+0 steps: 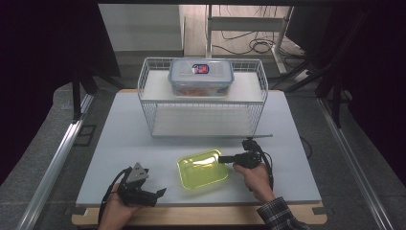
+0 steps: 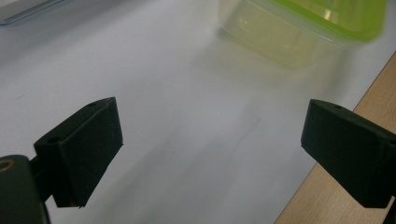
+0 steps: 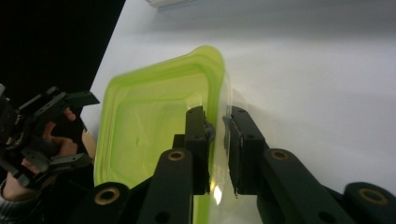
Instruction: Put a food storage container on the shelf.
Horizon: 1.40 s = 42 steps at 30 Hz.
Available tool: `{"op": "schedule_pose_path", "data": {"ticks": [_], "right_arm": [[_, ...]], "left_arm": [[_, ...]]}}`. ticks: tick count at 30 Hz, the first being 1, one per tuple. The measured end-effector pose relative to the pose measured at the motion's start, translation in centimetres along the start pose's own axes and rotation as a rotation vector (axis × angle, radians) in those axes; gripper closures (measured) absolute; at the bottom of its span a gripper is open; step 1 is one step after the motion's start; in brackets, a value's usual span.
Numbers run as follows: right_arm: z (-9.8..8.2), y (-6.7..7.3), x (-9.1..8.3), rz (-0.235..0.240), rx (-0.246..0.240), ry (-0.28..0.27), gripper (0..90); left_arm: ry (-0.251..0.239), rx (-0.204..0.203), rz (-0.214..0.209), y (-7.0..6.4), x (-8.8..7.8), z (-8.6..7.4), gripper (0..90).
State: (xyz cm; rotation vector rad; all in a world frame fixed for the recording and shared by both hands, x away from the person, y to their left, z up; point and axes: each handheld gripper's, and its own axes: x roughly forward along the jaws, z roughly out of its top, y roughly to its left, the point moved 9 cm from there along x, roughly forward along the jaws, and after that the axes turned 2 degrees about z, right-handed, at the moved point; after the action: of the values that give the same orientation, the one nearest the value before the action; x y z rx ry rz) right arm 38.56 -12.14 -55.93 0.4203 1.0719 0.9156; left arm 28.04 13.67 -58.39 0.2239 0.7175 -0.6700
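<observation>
Green container (image 1: 203,168) in right gripper (image 1: 223,159)

I see the pale grey-white rectangular surface (image 1: 119,143) lying on a light wooden board whose edge (image 1: 201,215) shows along the near side. Grey carpeted floor (image 1: 48,139) surrounds it. Dark curtains (image 1: 43,43) close off the left and right. A silver metal rail (image 1: 57,158) runs along the floor at left. Behind, a pale metal-framed desk (image 1: 249,24) stands over loose black cables (image 1: 253,45). Lighting is dim, brightest on the surface.
</observation>
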Motion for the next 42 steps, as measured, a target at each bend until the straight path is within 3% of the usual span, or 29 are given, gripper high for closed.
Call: {"op": "schedule_pose_path", "data": {"ticks": [8, 16, 29, 33, 42], "right_arm": [[0.1, 0.2, -0.2, 0.004, -0.011, -0.012, 80.1], [1.2, 1.1, -1.8, 0.032, -0.038, -0.066, 80.1], [3.9, 3.6, -5.3, 0.037, -0.078, -0.146, 80.1], [5.0, 4.5, -6.3, 0.033, -0.094, -0.164, 80.1], [7.4, 6.6, -8.2, 0.035, -0.124, -0.201, 80.1]], "left_arm": [[-0.015, -0.024, 0.007, 0.6, -0.4, -0.1, 5.5], [-0.010, -0.032, 0.005, 0.8, -0.3, -0.3, 5.5], [-0.005, -0.060, -0.006, 0.9, -0.2, -0.5, 3.2], [0.026, -0.042, -0.003, 0.8, 0.1, -0.9, 2.2], [0.025, -0.044, -0.003, 0.8, 0.1, -0.9, 2.1]]}}
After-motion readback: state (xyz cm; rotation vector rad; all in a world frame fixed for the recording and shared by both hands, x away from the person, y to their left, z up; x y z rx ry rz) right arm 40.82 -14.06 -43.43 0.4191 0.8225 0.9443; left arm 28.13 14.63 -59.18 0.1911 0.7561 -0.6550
